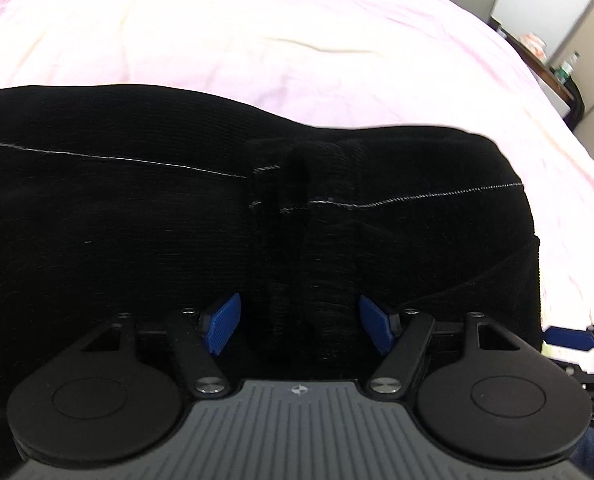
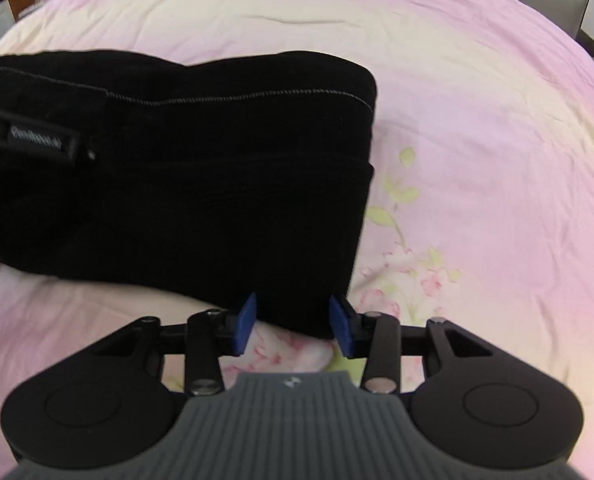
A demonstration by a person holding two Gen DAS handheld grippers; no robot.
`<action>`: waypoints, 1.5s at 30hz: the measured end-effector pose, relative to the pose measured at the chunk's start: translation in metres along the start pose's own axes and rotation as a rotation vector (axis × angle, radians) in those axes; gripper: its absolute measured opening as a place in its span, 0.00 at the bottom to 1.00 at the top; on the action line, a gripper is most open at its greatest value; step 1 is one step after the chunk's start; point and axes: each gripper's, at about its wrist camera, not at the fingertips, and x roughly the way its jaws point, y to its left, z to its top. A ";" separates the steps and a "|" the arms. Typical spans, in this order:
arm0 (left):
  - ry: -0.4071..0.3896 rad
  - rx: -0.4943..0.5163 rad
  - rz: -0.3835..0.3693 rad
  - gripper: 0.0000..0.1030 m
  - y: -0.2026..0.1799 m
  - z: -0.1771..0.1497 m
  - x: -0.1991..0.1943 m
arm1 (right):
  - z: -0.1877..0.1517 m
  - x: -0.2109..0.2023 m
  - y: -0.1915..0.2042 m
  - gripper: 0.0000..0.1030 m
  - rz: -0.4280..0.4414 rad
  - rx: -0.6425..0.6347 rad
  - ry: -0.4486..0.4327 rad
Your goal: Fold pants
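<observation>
Folded black corduroy pants (image 2: 185,168) are lying on the pink floral bedsheet (image 2: 477,128). Left gripper (image 1: 299,322) fingers are standing wide over them; right gripper (image 2: 295,324) fingers, narrower, are straddling the pants' corner without pressing it.

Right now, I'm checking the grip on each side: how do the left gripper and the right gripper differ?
The left gripper stands wide, its blue pads either side of a bunched ridge of the black pants, not pressing it; the right gripper is narrower. The left sits over the pants' middle; the right sits at their near corner, with the pink floral bedsheet showing beneath. Both have blue pads and point down at the pants.
</observation>
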 end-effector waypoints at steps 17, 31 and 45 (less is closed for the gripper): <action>-0.168 -0.139 0.043 0.76 0.076 -0.035 -0.113 | 0.010 0.034 0.079 0.39 0.026 -0.069 -0.182; -0.383 -0.641 0.220 0.86 0.268 -0.105 -0.207 | -0.009 -0.010 0.196 0.46 0.153 -0.135 -0.414; -0.431 -0.920 -0.120 0.90 0.360 -0.098 -0.151 | 0.043 -0.015 0.363 0.17 0.312 -0.409 -0.424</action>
